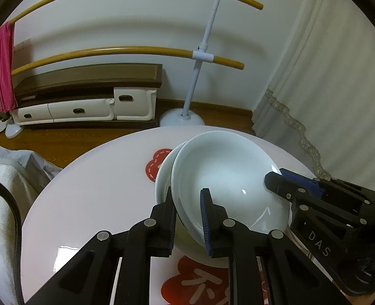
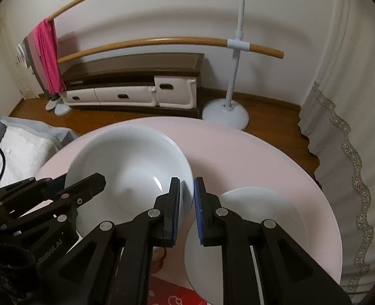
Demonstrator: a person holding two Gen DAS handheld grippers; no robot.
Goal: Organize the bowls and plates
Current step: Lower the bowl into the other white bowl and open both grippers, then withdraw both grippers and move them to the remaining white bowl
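Bowls and plates sit on a round pink table (image 1: 91, 190), the largest thing in view; on it, in the left wrist view, a white bowl (image 1: 228, 178) lies tilted inside a second bowl (image 1: 163, 178), whose rim shows only as a sliver to the left; a separate white plate (image 2: 263, 218) lies flat on the table just to the right of them in the right wrist view. The ware looks like glazed ceramic, so I judge it stiff, fairly heavy for its size, slick under rubber pads and quick to chip if rims knock; the sensible hold is on the rim, one finger inside and one outside, taken at opposite sides so the weight is shared. The left gripper (image 1: 188, 216) straddles the near rim of the tilted bowl, jaws narrowly apart with the rim between them; whether the pads truly press it is hard to tell from this angle, though it looks pinched. The right gripper (image 2: 187, 211) straddles the opposite rim of the same bowl in the same way, its blue pads close on either side of the edge; the plate below it is untouched.
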